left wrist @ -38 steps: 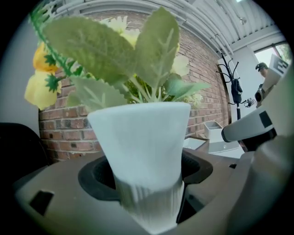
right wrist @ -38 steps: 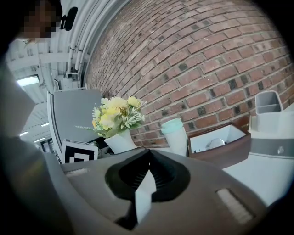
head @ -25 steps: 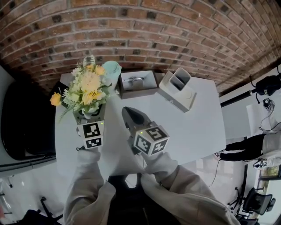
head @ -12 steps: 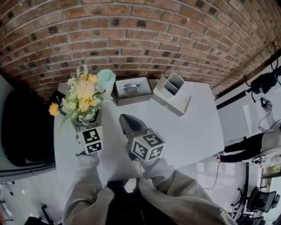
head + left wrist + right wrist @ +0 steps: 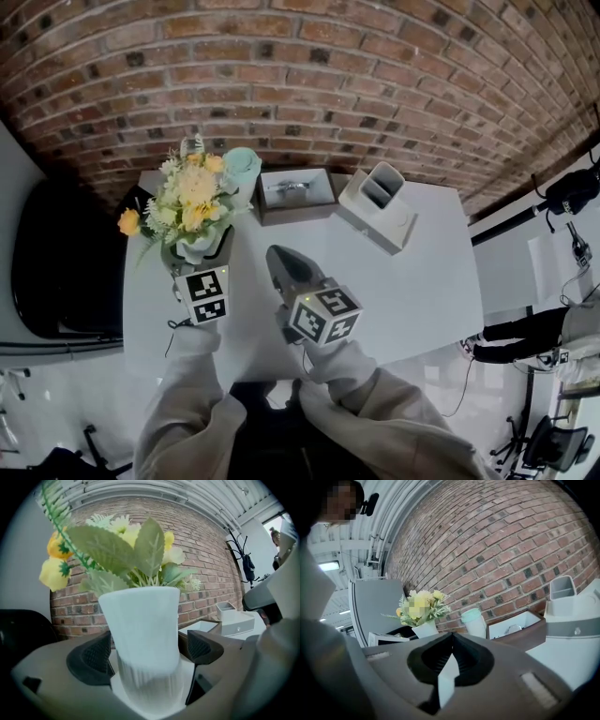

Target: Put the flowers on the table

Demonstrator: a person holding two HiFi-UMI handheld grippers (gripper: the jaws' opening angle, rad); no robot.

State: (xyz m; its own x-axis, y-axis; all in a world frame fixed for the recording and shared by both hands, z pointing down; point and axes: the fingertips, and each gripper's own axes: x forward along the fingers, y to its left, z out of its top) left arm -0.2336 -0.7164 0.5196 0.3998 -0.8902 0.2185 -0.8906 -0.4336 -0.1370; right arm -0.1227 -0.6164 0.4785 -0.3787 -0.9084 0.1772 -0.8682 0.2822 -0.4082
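A bunch of yellow and cream flowers (image 5: pixel 192 192) stands upright in a white vase (image 5: pixel 200 248) on the white table (image 5: pixel 412 291), at its left side. My left gripper (image 5: pixel 202 251) sits around the vase (image 5: pixel 143 630). Its jaws have just been opening, and the dark pads (image 5: pixel 91 656) stand either side of the vase without pressing on it. In the left gripper view the flowers (image 5: pixel 126 545) rise above the jaws. My right gripper (image 5: pixel 277 255) hovers over the table's middle, shut with nothing in it (image 5: pixel 451 637). The right gripper view shows the flowers (image 5: pixel 421 605) off to the left.
A mint-green cup (image 5: pixel 242 167) stands right behind the flowers. An open brown box (image 5: pixel 295 192) and a white desk organiser (image 5: pixel 380 202) line the table's back edge against the brick wall (image 5: pixel 309 84). A black chair (image 5: pixel 56 253) is left of the table.
The left jaws now stand wider around the vase than before. The vase and flowers stay in the same spot. Both hands have hardly moved.
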